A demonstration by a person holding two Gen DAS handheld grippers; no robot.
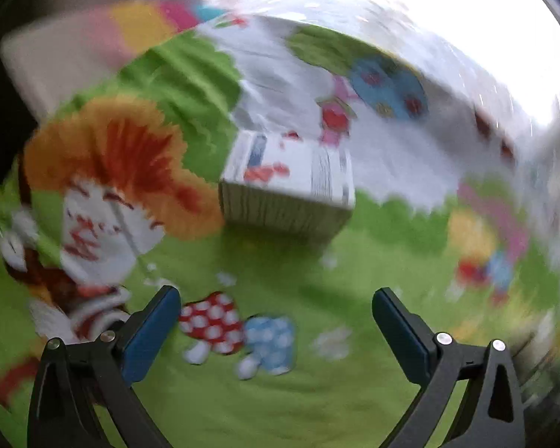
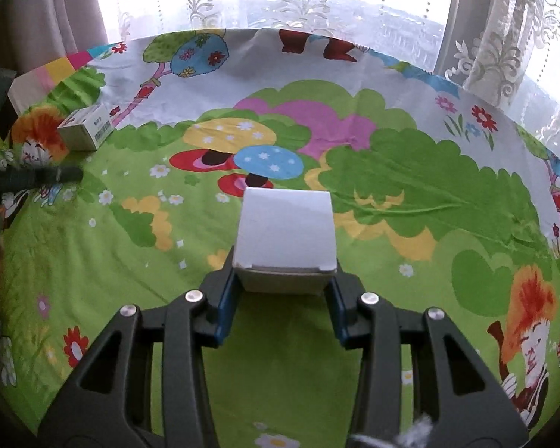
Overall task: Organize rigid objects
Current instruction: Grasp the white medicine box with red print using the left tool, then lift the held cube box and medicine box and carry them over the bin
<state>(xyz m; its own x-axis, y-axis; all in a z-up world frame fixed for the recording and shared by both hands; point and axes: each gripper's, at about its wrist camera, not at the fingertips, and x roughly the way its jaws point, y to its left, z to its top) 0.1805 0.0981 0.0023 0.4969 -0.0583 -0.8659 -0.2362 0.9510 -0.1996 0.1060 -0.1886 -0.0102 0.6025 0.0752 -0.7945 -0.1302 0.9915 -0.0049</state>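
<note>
Between the blue pads of my right hand-held gripper sits a plain white box, clamped at its near end above the counter's cartoon-print cloth. My left hand-held gripper has its jaws spread wide with nothing between them, pointing at a second small box with a barcode, which lies well apart on the cloth; that view is blurred.
</note>
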